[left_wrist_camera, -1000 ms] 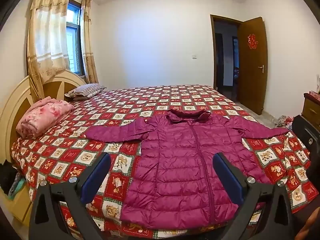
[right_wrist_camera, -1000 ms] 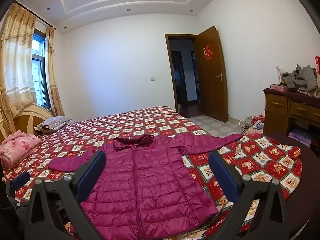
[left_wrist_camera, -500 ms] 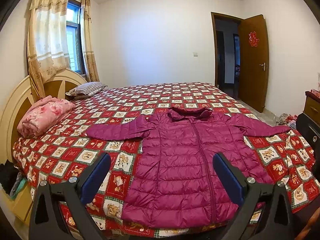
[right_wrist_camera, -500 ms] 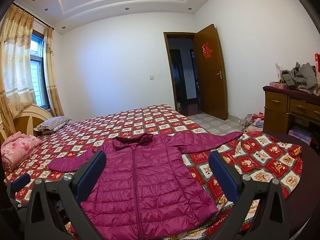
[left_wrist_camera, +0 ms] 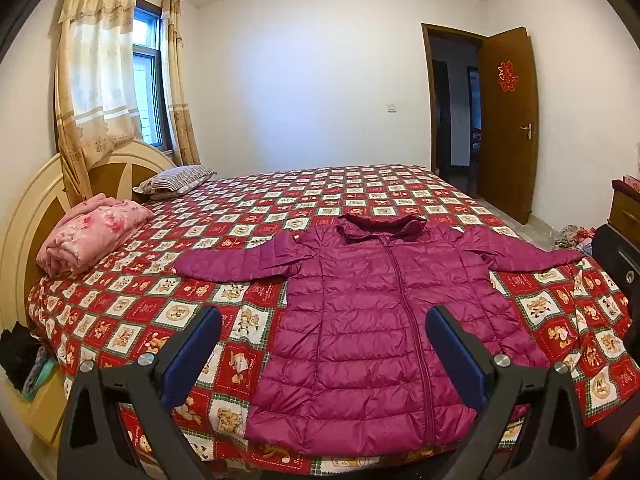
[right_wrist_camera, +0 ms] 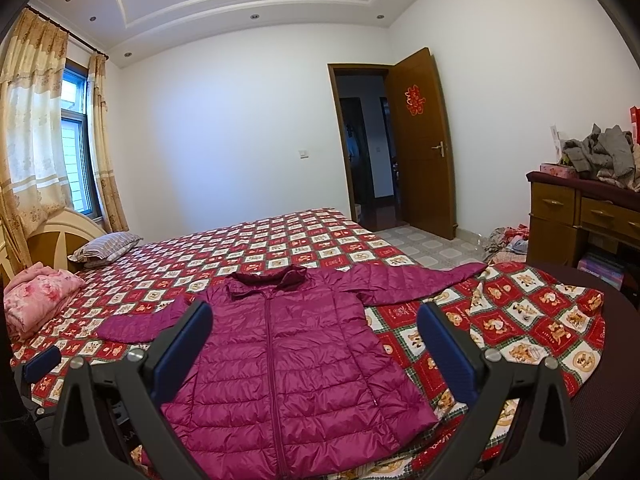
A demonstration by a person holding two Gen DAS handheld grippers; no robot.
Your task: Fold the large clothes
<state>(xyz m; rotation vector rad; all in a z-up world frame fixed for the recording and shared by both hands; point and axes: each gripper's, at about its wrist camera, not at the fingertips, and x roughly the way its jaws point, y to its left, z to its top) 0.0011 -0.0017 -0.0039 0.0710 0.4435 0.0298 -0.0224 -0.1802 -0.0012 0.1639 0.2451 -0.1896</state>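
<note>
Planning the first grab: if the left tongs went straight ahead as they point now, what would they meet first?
Probably the jacket: the open left tongs frame its left front panel on the bed, though depth is unclear.

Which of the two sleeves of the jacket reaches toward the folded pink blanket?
The sleeve on the window side of the jacket. Its cuff points toward the pink blanket by the headboard; the other sleeve stretches toward the door.

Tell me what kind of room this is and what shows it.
A home bedroom, most likely: a large bed under a red checked cover, with a headboard and striped pillow by a curtained window, and a wooden dresser piled with clothes.
</note>
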